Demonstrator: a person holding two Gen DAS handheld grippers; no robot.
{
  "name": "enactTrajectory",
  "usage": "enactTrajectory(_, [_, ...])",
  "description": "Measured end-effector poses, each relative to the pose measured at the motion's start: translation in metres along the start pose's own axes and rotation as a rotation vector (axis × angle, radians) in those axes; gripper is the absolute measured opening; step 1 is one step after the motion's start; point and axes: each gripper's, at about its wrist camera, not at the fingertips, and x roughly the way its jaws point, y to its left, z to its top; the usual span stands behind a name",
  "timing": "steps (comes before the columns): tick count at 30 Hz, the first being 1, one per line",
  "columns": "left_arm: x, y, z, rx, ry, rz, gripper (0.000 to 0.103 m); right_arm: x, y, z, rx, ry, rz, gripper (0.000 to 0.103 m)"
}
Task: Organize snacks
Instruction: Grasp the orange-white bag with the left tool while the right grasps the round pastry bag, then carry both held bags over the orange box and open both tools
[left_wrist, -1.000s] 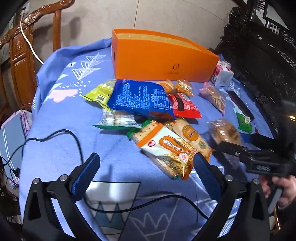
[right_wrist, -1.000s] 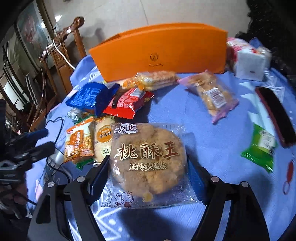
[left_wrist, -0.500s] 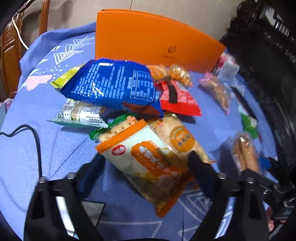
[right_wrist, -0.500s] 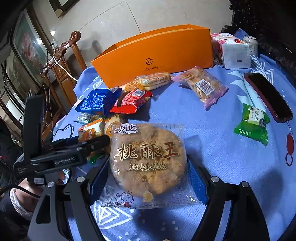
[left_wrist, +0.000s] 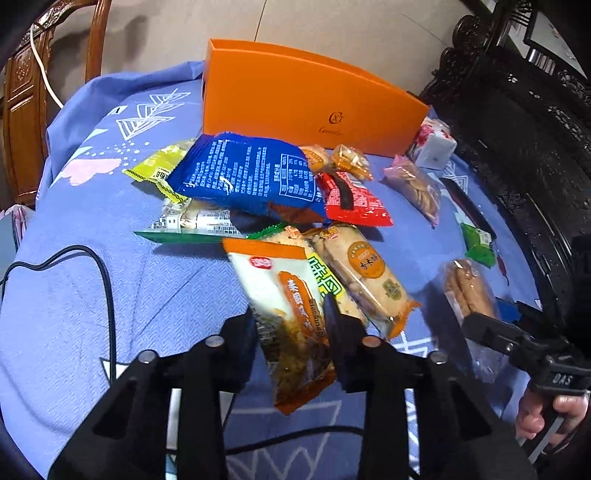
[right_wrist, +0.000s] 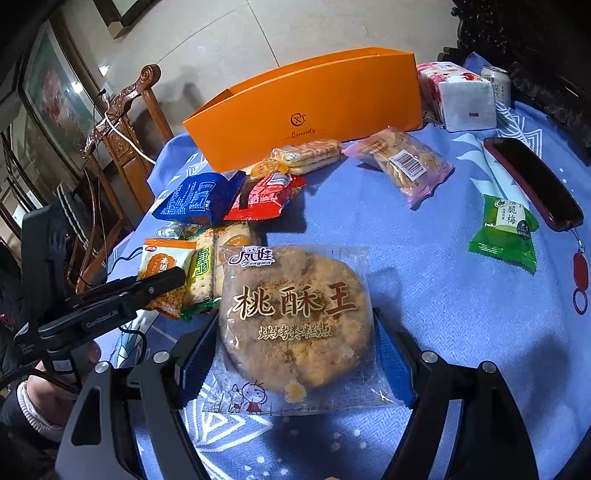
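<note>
Both packets gripped, orange box (right_wrist: 306, 110) dead ahead.
Left gripper (left_wrist: 291, 328) jaws clamped on orange cracker packet (left_wrist: 291, 314), lengthwise; right gripper (right_wrist: 295, 354) pinching walnut-cake packet (right_wrist: 295, 321) nearer box.

Scattered snack packets (left_wrist: 255, 173) before orange box (left_wrist: 306, 99)

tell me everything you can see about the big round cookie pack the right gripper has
The round cookie pack is a clear plastic wrapper holding one large, crumbly golden-brown disc. Gold Chinese characters run across its face, a logo sits at the top and small cartoon figures at the bottom edge. It sits flat-faced toward the camera between the right gripper fingers, whose blue pads press both sides. Behind it lies the blue tablecloth. The left wrist view shows it edge-on.
</note>
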Motion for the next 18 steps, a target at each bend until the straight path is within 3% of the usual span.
enactTrajectory(7, [-0.007,-0.001,-0.004,0.027,-0.012,-0.011,0.024,-0.004,0.003,-0.001,-0.007,-0.005,-0.009,0.079])
enactTrajectory(13, [0.006,-0.012,-0.007,0.071,0.042,-0.011,0.033,-0.011,0.008,-0.005,-0.023,-0.018,-0.018,0.079])
enactTrajectory(18, [-0.002,-0.013,-0.009,0.083,0.026,-0.014,0.021,-0.019,0.010,-0.006,-0.029,-0.034,-0.019,0.079])
